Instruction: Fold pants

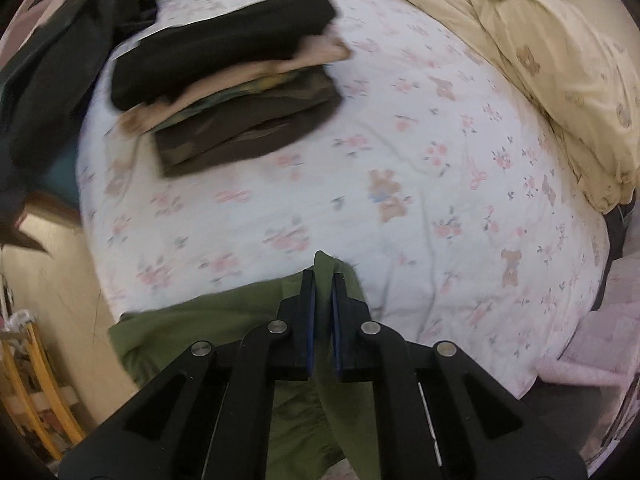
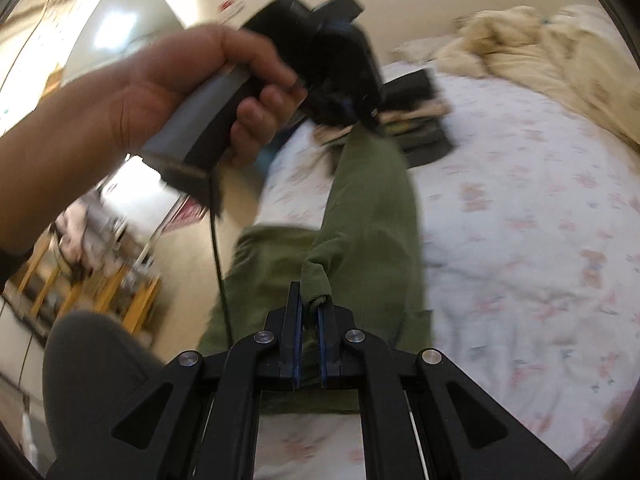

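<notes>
pants: olive-green cotton pants (image 2: 372, 216), lifted above the near edge of the bed, fabric stretched between both tools; lower part hangs off the bed edge
left tool (image 1: 324, 276): black two-finger tool, clenched on a fold of the pants; also seen in right wrist view, gripped by the person's left hand (image 2: 192, 92)
right tool (image 2: 310, 300): clenched on a rolled hem or band of the pants
bed: white floral bedsheet with teddy bears (image 1: 420, 168)
stack: folded dark and tan clothes (image 1: 228, 80), well apart from pants, blurred
far side: cream quilted duvet (image 1: 552, 52), bunched
</notes>
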`<state>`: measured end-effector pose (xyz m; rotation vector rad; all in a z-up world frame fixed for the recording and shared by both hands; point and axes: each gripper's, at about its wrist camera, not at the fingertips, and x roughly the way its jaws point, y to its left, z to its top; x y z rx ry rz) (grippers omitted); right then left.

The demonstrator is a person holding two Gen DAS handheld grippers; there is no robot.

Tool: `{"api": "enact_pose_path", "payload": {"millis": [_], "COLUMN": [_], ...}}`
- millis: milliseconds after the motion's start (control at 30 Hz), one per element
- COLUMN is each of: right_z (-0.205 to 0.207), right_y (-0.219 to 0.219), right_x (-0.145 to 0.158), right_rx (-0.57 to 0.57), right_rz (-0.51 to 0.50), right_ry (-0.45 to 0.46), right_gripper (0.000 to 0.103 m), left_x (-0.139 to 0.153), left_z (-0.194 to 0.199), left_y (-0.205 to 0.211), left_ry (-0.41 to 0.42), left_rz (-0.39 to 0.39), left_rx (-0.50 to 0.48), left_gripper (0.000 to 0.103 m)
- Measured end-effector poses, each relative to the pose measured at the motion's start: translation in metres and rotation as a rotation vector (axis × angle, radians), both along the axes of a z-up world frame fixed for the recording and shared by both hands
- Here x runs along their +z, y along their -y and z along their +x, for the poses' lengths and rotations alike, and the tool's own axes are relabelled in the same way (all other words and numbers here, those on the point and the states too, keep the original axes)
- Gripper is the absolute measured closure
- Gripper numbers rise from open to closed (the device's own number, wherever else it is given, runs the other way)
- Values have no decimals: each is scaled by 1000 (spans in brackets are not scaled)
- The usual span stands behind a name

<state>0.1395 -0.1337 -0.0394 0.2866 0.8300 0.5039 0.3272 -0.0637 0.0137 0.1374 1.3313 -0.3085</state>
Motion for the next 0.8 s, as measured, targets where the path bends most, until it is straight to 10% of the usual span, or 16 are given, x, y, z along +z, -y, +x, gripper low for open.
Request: {"api": "enact_pose_path", "payload": {"millis": [267,800], "right_z": [1,-2], "right_y": [-120,-260], "right_x": [-10,-92], "right_rx": [224,526], "right_rz": [-99,-309], "right_ry": [-20,-122], "right_gripper": [97,98], "left_x": [-8,-116], "left_z": [-17,-22], "left_y": [-141,-285], "left_ry": [27,20], "left_rz": [-97,22], "left_rx": [136,360], "left_gripper": [98,100]}}
